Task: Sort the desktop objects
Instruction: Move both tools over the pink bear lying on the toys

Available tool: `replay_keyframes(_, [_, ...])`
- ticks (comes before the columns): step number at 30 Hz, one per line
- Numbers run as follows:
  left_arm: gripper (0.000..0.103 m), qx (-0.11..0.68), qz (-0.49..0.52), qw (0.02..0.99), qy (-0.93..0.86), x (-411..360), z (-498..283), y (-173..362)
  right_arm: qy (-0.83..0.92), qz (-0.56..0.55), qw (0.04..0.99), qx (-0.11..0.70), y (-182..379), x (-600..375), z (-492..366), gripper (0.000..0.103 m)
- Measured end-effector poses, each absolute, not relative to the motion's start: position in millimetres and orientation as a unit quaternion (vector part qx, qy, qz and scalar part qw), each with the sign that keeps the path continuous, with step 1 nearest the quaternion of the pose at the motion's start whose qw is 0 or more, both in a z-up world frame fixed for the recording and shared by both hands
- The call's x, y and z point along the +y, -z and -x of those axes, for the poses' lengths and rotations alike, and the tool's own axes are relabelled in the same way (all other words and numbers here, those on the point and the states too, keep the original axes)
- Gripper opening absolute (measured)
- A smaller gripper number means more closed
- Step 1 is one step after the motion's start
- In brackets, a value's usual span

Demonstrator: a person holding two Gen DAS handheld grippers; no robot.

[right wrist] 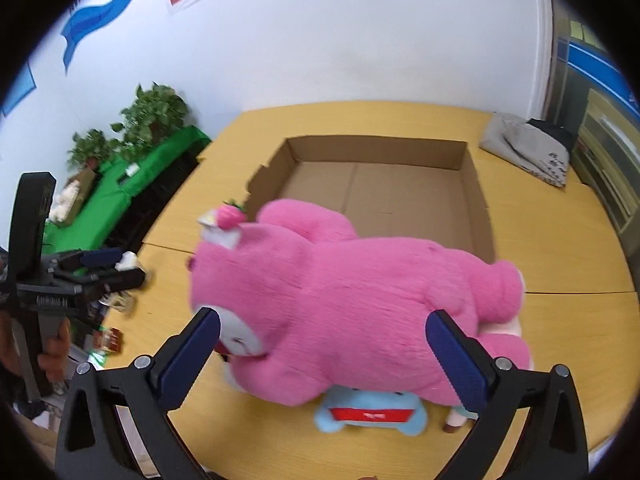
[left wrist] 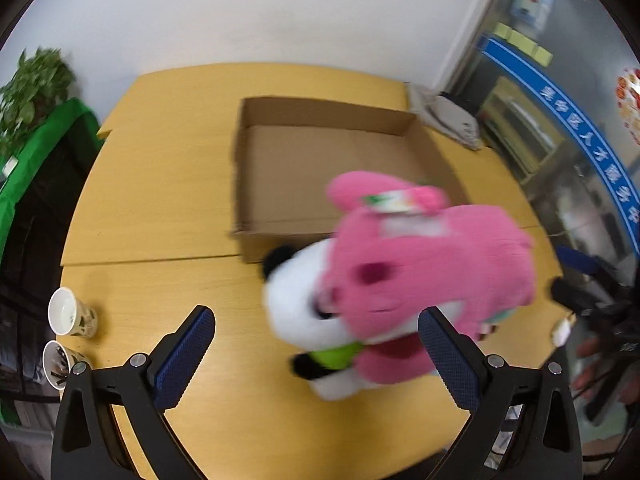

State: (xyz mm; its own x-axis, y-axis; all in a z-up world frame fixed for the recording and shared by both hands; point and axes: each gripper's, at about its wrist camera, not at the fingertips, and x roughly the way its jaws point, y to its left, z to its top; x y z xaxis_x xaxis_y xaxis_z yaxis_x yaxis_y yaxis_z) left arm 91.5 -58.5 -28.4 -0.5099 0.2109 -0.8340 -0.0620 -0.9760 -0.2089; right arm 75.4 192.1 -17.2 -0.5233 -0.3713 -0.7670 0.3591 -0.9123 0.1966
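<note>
The right claw (right wrist: 322,344) is spread wide and grips nothing. The pink plush bear (right wrist: 352,304) lies directly ahead of it, partly between the two blue pads, on the wooden tabletop (right wrist: 580,320). Whether either pad touches the fur cannot be told. The bear's long axis runs crosswise to the claw's forward line: the head sits toward the left pad, the rear and legs toward the right pad. A closing stroke would therefore bear on the toy end to end, not across its narrower girth.

Under the bear, on the side nearest the claw, a light-blue plush toy (right wrist: 370,416) with a red band shows partly. Beyond the bear, straight ahead of the right claw, stands the open, empty cardboard box (right wrist: 380,152); the bear's far side overlaps its near wall in this view.

The left claw (left wrist: 316,356) is also wide open and empty. From it the pile lies ahead and to the right. A panda plush (left wrist: 296,300) with a green part leans against the bear just inside the right pad. The box lies ahead, beyond the pile. Two paper cups (left wrist: 68,316) stand on the tabletop off to the left.

Judgement: the right claw is nearer and better centred on the bear. Its grasp depends on rotating to span the body crosswise.
</note>
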Motion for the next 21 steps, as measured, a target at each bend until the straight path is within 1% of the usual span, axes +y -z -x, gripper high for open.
replay_keyframes(4, [0.103, -0.065, 0.491, 0.052, -0.867, -29, -89, 17, 0.865, -0.454, 0.213, -0.017, 6, 206, -70, 0.103])
replay_keyframes(7, [0.103, -0.078, 0.498, 0.014, -0.863, -11, -79, 11, 0.862, -0.464, 0.203, -0.008, 3, 223, -65, 0.103])
replay_keyframes(9, [0.103, -0.086, 0.494, -0.007, -0.865, 2, -75, 4, 0.864, -0.466, 0.191, 0.013, 0, 235, -62, 0.103])
replay_keyframes(17, [0.103, -0.066, 0.508, -0.058, -0.857, 51, -68, -2, 0.861, -0.460, 0.173, 0.130, -12, 255, -58, 0.103])
replay_keyframes(21, [0.103, -0.062, 0.515, -0.078, -0.851, 64, -70, -8, 0.857, -0.457, 0.181, 0.151, -20, 257, -60, 0.103])
